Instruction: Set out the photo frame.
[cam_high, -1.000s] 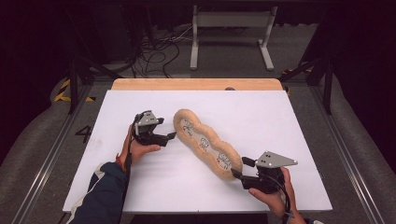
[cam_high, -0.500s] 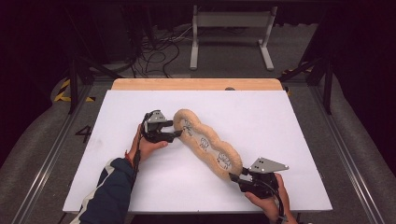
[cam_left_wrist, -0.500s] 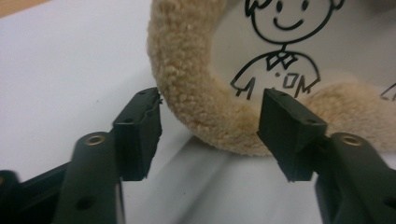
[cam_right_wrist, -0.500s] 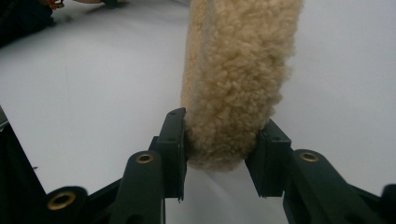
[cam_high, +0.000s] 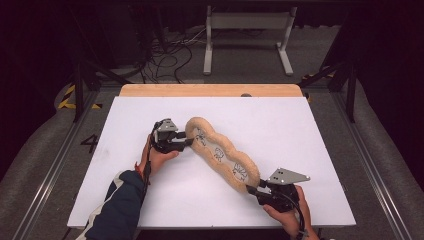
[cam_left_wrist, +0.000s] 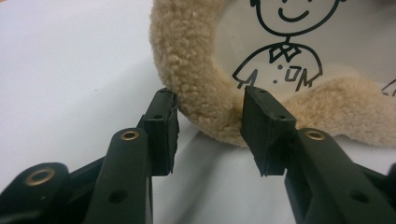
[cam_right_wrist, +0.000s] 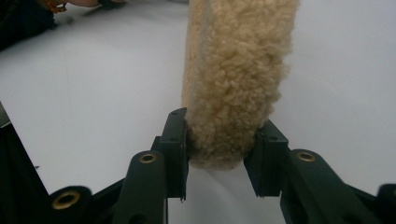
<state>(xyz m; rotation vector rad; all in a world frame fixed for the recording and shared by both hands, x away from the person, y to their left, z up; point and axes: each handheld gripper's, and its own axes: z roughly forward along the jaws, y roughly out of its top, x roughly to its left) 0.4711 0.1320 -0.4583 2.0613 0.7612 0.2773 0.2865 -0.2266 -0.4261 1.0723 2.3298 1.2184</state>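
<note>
A long tan fleecy pad (cam_high: 220, 152) with cartoon drawings on white panels lies slantwise on the white table (cam_high: 310, 130). My left gripper (cam_high: 189, 142) is at its upper left end. In the left gripper view the jaws have just been closing, and the gripper (cam_left_wrist: 210, 119) has the fleecy rim (cam_left_wrist: 187, 56) between its pads, touched from both sides. My right gripper (cam_high: 251, 190) is at the lower right end. In the right gripper view, the gripper (cam_right_wrist: 222, 140) presses both pads on the thick fleece end (cam_right_wrist: 238, 60); these jaws have closed within the last second.
A wooden strip (cam_high: 210, 90) runs along the table's far edge. Beyond it are floor cables (cam_high: 170, 55) and a metal stand (cam_high: 247, 35). Metal rails (cam_high: 55, 165) flank the table. White surface lies free to the right of the pad and along the front.
My left gripper moved right to the pad's upper end and its jaws narrowed around the rim. My right gripper's jaws closed on the lower end.
</note>
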